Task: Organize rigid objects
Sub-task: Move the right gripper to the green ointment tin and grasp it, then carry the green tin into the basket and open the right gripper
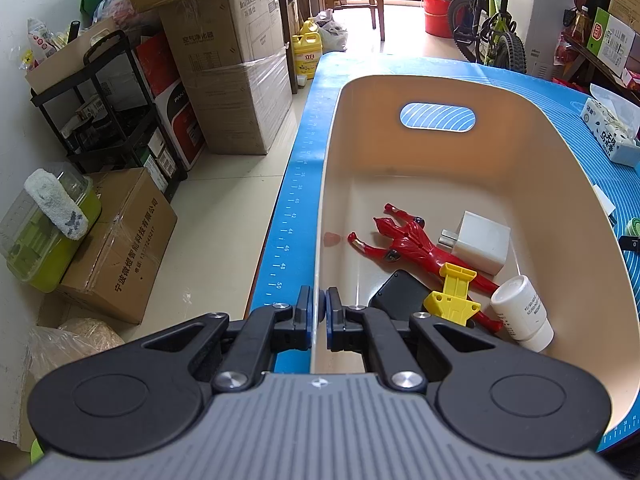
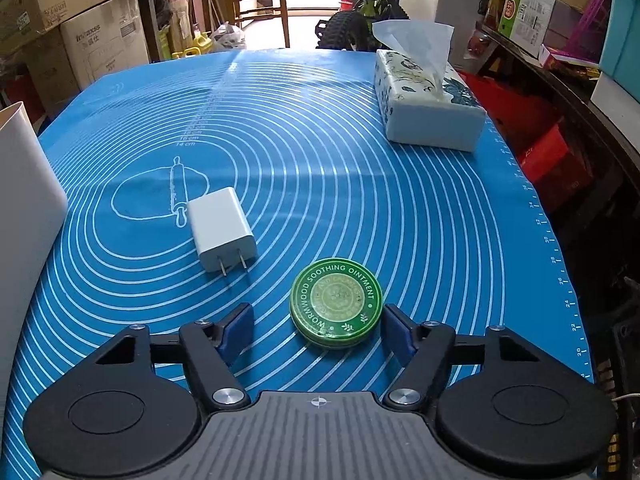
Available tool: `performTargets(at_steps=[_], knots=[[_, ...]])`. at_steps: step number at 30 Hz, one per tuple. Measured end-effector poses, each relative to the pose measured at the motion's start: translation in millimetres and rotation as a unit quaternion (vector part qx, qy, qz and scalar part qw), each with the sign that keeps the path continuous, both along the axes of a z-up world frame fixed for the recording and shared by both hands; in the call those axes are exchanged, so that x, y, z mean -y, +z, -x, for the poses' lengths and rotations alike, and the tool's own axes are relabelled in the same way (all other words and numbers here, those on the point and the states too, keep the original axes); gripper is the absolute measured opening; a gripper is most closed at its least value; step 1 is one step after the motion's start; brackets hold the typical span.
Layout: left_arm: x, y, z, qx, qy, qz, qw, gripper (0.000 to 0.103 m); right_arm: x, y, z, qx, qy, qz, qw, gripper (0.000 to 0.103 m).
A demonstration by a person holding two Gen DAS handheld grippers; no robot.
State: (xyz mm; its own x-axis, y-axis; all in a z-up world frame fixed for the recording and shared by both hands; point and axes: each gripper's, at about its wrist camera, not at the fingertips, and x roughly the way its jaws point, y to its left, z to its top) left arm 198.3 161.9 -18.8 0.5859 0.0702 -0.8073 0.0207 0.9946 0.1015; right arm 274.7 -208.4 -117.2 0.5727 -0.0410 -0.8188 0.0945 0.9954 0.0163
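Observation:
My left gripper (image 1: pixel 322 306) is shut on the left rim of a cream plastic bin (image 1: pixel 540 184). Inside the bin lie a red toy figure (image 1: pixel 412 246), a white charger (image 1: pixel 482 242), a yellow plastic piece (image 1: pixel 452 296), a black object (image 1: pixel 400 294) and a small white bottle (image 1: pixel 522 312). My right gripper (image 2: pixel 318 326) is open, low over the blue mat (image 2: pixel 320 160). A round green ointment tin (image 2: pixel 336 302) lies flat between its fingers, nearer the right one. A second white charger (image 2: pixel 221 228) lies on the mat to the left of the tin.
A tissue box (image 2: pixel 428 108) stands at the mat's far right. The bin's white wall (image 2: pixel 24 208) rises at the left edge of the right wrist view. Cardboard boxes (image 1: pixel 232 72), a black shelf and a bicycle (image 1: pixel 492 16) surround the table.

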Motion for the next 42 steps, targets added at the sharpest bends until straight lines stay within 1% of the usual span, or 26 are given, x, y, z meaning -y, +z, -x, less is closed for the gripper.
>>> performTargets(at_steps=[1, 3, 5, 8, 11, 13, 15, 18, 21, 28, 32, 36, 42], knots=[[0, 0, 0, 0.000, 0.000, 0.000, 1.0000, 0.008, 0, 0, 0, 0.001, 0.000, 0.002, 1.000, 0.068], [1, 0, 0, 0.000, 0.000, 0.000, 1.0000, 0.008, 0, 1, 0, 0.004, -0.002, 0.002, 1.000, 0.060], [1, 0, 0, 0.000, 0.000, 0.000, 1.0000, 0.008, 0, 2, 0, 0.006, -0.003, 0.003, 1.000, 0.054], [2, -1, 0, 0.000, 0.001, 0.000, 1.0000, 0.008, 0, 2, 0, 0.005, -0.003, 0.005, 1.000, 0.054], [1, 0, 0, 0.000, 0.001, 0.000, 1.0000, 0.008, -5, 5, 0, 0.004, -0.002, 0.023, 1.000, 0.054], [2, 0, 0, 0.000, 0.001, 0.000, 1.0000, 0.008, -6, 10, 1, 0.010, -0.007, 0.026, 1.000, 0.054], [2, 0, 0, 0.000, 0.001, 0.000, 1.0000, 0.008, -7, 19, 3, 0.025, -0.014, 0.023, 0.999, 0.054], [2, 0, 0, 0.000, 0.001, 0.000, 1.0000, 0.008, -11, 40, 8, 0.061, -0.020, 0.019, 0.998, 0.054], [2, 0, 0, 0.000, 0.001, 0.000, 1.0000, 0.008, -22, 61, 12, 0.099, -0.009, 0.005, 0.995, 0.054], [1, 0, 1, -0.001, 0.001, 0.000, 1.0000, 0.008, -63, 104, 23, 0.170, 0.038, -0.019, 0.985, 0.054], [2, 0, 1, -0.001, 0.001, -0.001, 1.0000, 0.008, -93, 124, 26, 0.193, 0.075, -0.031, 0.978, 0.054], [1, 0, 1, 0.000, 0.002, -0.003, 1.0000, 0.008, -131, 134, 26, 0.190, 0.127, -0.041, 0.973, 0.054], [2, 0, 1, 0.000, 0.001, -0.003, 1.0000, 0.008, -193, 126, 32, 0.158, 0.213, -0.023, 0.964, 0.054]])
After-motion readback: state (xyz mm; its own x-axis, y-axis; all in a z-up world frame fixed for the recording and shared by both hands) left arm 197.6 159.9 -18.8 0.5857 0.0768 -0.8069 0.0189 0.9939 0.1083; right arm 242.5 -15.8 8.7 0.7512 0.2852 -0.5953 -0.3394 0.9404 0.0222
